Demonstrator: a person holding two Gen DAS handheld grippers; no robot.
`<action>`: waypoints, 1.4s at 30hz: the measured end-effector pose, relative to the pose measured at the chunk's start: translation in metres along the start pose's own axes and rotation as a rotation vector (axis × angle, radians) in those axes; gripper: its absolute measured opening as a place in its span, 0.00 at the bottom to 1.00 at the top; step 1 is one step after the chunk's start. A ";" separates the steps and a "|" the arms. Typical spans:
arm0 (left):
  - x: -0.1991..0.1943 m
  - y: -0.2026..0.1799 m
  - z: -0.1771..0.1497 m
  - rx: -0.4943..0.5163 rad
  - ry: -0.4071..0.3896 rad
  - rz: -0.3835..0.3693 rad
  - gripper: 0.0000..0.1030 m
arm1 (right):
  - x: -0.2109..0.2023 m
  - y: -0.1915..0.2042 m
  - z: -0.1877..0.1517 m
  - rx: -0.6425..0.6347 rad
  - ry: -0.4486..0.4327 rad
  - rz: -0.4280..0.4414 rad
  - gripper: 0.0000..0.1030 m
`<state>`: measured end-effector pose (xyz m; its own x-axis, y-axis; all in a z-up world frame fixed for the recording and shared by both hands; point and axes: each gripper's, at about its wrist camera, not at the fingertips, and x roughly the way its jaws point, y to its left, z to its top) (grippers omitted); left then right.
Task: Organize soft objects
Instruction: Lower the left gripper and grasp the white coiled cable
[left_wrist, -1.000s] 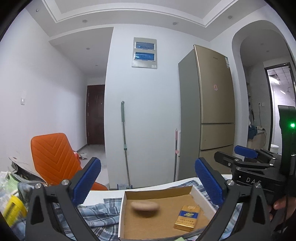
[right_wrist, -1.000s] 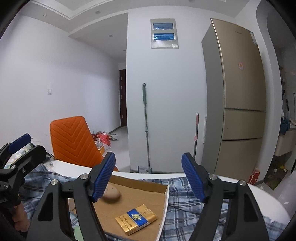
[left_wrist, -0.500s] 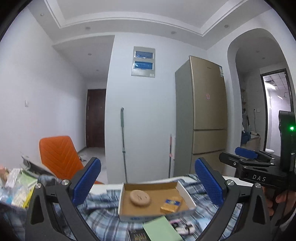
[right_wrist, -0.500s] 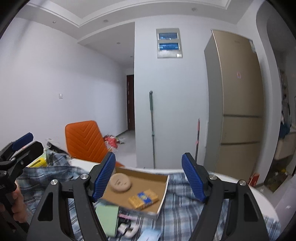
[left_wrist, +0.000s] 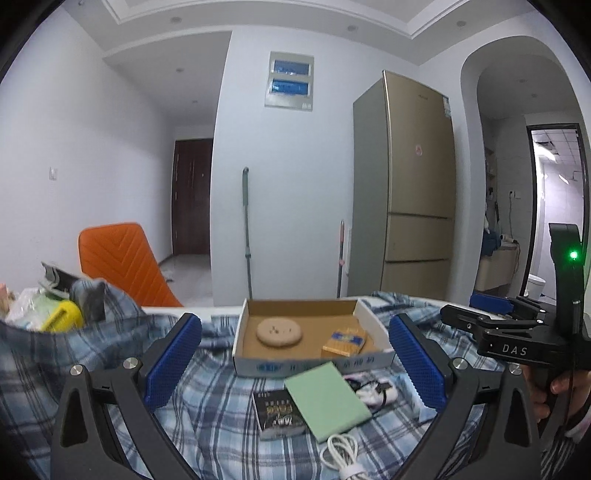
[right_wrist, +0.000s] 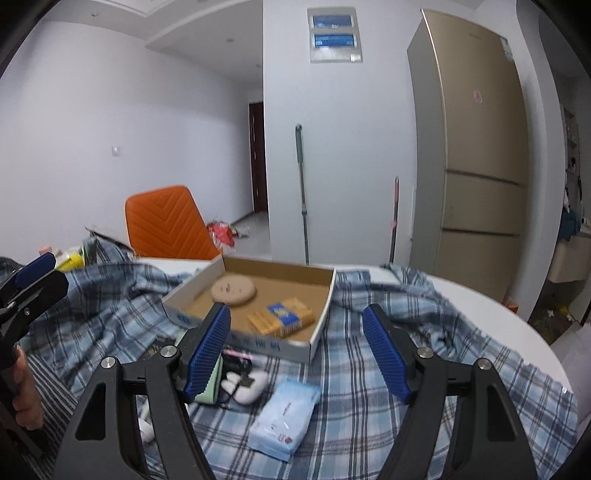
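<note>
while both grippers hover with fingers spread and empty, a green pad (left_wrist: 327, 399), black box (left_wrist: 279, 414) and tissue pack (right_wrist: 284, 419) lie on checked cloth (right_wrist: 373, 406); the round tan cushion (left_wrist: 279, 331) sits in the cardboard tray (left_wrist: 310, 363).

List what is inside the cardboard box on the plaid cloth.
The cardboard box holds a round tan pad and a yellow and blue pack, lying apart on its brown floor. In the right wrist view, the near wall and the hand-held gripper's finger hide the front left corner.

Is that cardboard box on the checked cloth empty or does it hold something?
Not empty: the open cardboard box holds a round tan pad and a yellow-blue pack.
</note>
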<state>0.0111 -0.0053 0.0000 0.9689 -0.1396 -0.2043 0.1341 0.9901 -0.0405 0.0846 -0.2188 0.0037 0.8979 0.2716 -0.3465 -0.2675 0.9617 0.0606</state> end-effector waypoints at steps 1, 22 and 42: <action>0.002 0.000 -0.002 0.004 0.006 0.000 1.00 | 0.004 -0.001 -0.004 0.001 0.016 0.000 0.71; 0.068 -0.030 -0.036 -0.031 0.708 -0.088 0.59 | 0.010 0.000 -0.006 -0.026 0.128 0.009 0.71; 0.076 -0.037 -0.075 -0.059 0.799 -0.094 0.24 | 0.012 0.013 -0.017 -0.073 0.148 0.031 0.71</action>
<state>0.0644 -0.0536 -0.0877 0.5096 -0.2110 -0.8341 0.1748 0.9746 -0.1398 0.0862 -0.2038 -0.0159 0.8290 0.2875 -0.4796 -0.3242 0.9460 0.0068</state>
